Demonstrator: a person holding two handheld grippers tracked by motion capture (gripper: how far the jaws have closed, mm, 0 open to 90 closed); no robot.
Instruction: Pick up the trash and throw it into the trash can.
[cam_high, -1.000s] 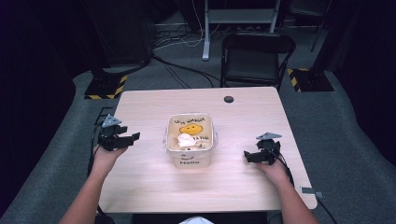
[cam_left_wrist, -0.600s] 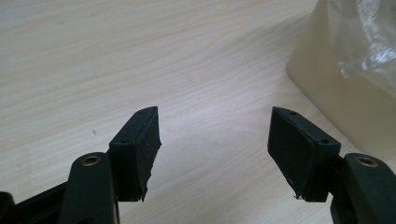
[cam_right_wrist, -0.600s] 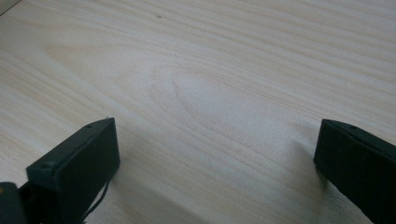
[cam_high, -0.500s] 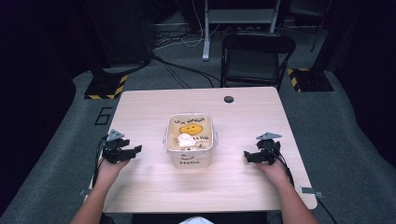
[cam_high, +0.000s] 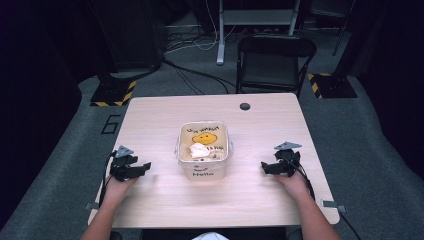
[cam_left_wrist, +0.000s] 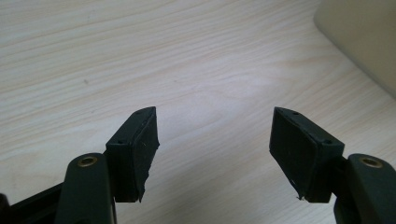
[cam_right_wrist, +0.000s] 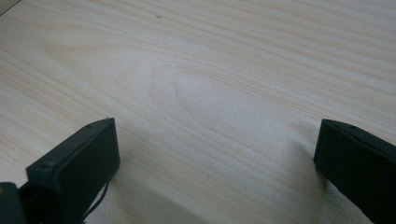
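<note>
Midway across the bench (cam_high: 165, 200) sits a tub (cam_high: 203, 149) with a white wad (cam_high: 198, 149) inside; near the left edge the left gripper (cam_high: 145, 166) rests low, jaws spread over bare wood, the tub wall just beside it; near the right edge the right gripper (cam_high: 263, 168) lies likewise spread, empty.

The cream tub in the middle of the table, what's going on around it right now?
A person sits at the light wooden table with a two-jaw gripper in each hand. The left gripper and the right gripper sit low on either side of the cream plastic tub with the yellow smiley print, jaws open and holding nothing, pointing toward it. Neither touches the tub. A crumpled white piece lies inside it. A small dark round thing lies near the table's far edge.
</note>
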